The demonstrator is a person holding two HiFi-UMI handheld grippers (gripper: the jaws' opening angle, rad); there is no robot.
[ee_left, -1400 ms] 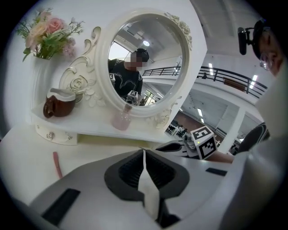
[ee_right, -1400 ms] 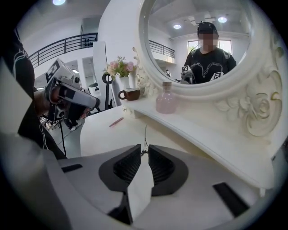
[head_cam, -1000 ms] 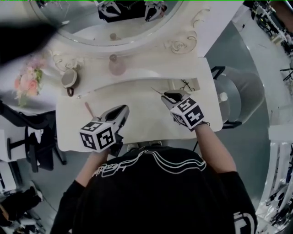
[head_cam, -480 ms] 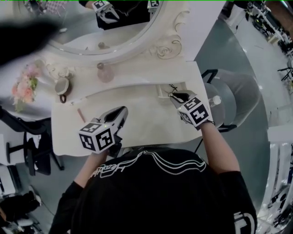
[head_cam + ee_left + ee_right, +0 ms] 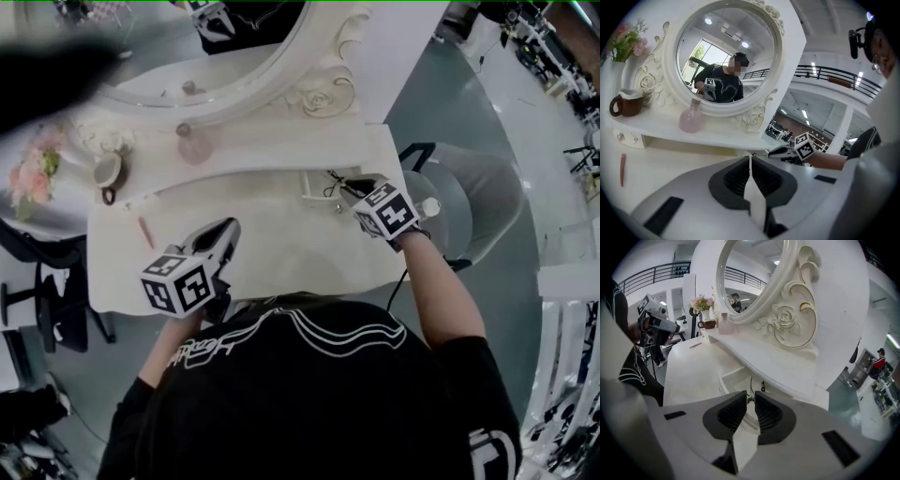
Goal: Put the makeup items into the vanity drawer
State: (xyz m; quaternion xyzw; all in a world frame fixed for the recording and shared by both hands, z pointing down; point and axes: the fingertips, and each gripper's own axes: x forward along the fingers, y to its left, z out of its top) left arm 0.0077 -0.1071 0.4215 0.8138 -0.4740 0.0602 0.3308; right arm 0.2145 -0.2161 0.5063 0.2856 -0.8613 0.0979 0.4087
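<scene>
Now, blk item (image 5: 762,386) in drawer (image 5: 727,376); R hand-held gripper (image 5: 749,395) tight on stick (image 5: 751,380), L hand-held gripper (image 5: 750,161) closed.

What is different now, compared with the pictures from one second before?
The right tool, gripping a thin item, moved across the table to the open drawer. The left tool stayed shut and empty near the table's front; the pink pencil lies untouched.

White vanity (image 5: 267,239), pink bottle (image 5: 194,146), brown mug (image 5: 626,107) (cream-topped), pink flowers (image 5: 629,45).
</scene>
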